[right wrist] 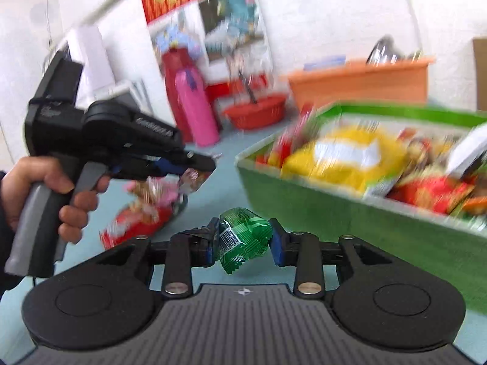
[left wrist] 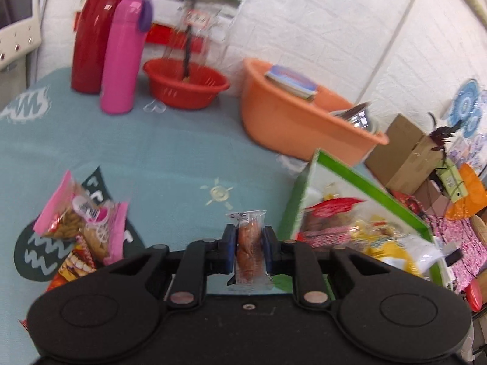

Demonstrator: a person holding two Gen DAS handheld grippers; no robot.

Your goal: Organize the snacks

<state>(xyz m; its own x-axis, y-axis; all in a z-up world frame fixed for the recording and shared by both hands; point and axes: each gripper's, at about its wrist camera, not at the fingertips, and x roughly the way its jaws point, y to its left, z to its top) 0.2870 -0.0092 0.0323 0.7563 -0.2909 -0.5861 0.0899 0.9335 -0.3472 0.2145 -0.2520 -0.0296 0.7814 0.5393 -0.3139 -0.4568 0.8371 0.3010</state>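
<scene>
My left gripper (left wrist: 249, 240) is shut on a small clear packet with a brown snack (left wrist: 249, 246), held above the blue tablecloth just left of the green box (left wrist: 296, 200). The box holds several snack packs, among them a yellow bag (right wrist: 344, 155). My right gripper (right wrist: 245, 237) is shut on a green wrapped snack (right wrist: 243, 237), in front of the box's near wall (right wrist: 334, 219). The left gripper also shows in the right wrist view (right wrist: 197, 173), with its packet. A pile of loose snack packs (left wrist: 82, 231) lies on the cloth at the left.
A pink bottle (left wrist: 121, 57) and a red bottle (left wrist: 91, 30) stand at the back left. A red basin (left wrist: 185, 85) and an orange tub (left wrist: 292, 115) sit by the white wall. Cardboard boxes (left wrist: 401, 152) stand at the right.
</scene>
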